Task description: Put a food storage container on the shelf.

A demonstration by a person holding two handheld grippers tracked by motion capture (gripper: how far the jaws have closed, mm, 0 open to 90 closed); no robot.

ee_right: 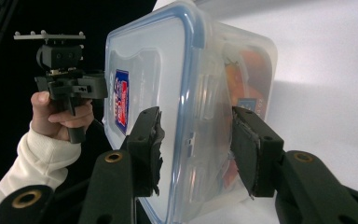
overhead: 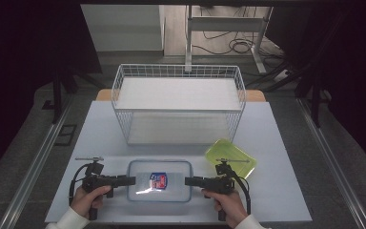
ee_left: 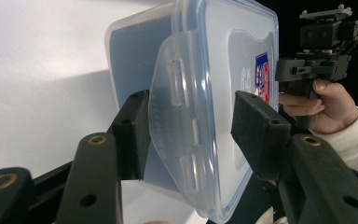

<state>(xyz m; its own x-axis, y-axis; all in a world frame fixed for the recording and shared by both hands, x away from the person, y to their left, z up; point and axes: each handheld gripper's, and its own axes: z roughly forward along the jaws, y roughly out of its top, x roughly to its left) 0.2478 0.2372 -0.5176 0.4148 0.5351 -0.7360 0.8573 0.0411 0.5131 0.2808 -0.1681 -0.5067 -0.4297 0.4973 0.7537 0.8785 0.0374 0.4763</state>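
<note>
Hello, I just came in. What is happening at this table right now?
A person holds a pair of tongs in each hand, one at each short end of a clear lidded container lying on the white table. The left tongs sit open around its side latch; the right tongs sit open around the opposite end. Nothing is clamped yet. A green lid lies beside the right hand, and a white wire basket stands behind.

Before you on the white table (overhead: 276, 191): one clear plastic lidded container (overhead: 159, 180); one white wire basket (overhead: 178, 102); one translucent yellow-green plastic lid (overhead: 231, 156); two black handheld grippers, left (overhead: 129, 180), right (overhead: 190, 181).
</note>
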